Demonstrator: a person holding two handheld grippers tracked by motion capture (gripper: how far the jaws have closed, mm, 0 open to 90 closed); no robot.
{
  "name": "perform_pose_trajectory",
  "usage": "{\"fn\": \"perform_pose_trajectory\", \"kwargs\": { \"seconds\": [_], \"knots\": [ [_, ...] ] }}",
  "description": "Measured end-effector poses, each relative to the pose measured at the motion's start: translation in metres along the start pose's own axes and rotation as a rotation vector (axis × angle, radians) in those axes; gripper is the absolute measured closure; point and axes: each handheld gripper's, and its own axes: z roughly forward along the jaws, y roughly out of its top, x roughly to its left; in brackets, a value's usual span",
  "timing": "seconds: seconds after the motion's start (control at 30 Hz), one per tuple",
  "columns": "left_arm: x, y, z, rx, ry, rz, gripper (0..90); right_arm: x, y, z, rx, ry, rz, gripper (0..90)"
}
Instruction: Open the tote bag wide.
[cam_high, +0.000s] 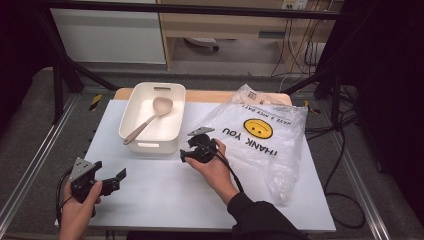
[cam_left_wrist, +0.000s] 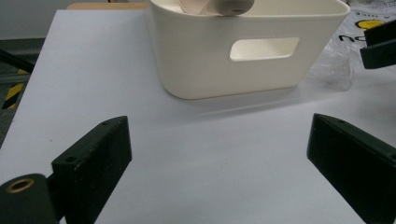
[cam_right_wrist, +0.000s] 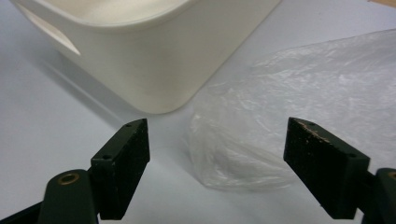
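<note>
Both tongs stand wide with nothing between the pads: the left gripper (cam_high: 107, 181) near the table's (cam_high: 165, 200) front-left corner, well short of the cream bin (cam_high: 172, 107), the right gripper (cam_high: 196, 148) just beside the bin's near right corner, over the plastic bag's (cam_high: 260, 145) edge. The bag lies flat right of the bin, long axis running away. Bare tabletop lies in front of the bin.

The spoon (cam_left_wrist: 219, 6) gets cut off at 12 o'clock in the left gripper view; the bag's (cam_high: 260, 131) small print can't be read.
</note>
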Motion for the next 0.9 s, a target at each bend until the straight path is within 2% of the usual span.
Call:
{"fn": "perform_pose_trajectory", "kwargs": {
  "seconds": [0.17,0.27,0.4,0.53,0.9],
  "knots": [
    [-0.002,0.0,0.0,-0.011,0.011,0.015,6.5,-0.013,0.009,-0.007,0.024,-0.016,0.027,21.6],
    [-0.003,0.001,0.001,-0.022,0.022,0.026,6.5,-0.017,0.018,-0.016,0.01,-0.018,0.036,21.0],
    [-0.004,0.001,0.001,-0.024,0.033,0.036,6.5,-0.021,0.029,-0.031,0.0,-0.012,0.017,19.5],
    [-0.002,0.0,0.001,-0.022,0.036,0.027,6.4,-0.026,0.038,-0.045,-0.009,-0.011,0.021,19.3],
    [-0.002,0.0,0.001,-0.018,0.025,0.02,6.5,-0.045,0.04,-0.06,-0.027,0.008,0.086,16.8]
  ]
}}
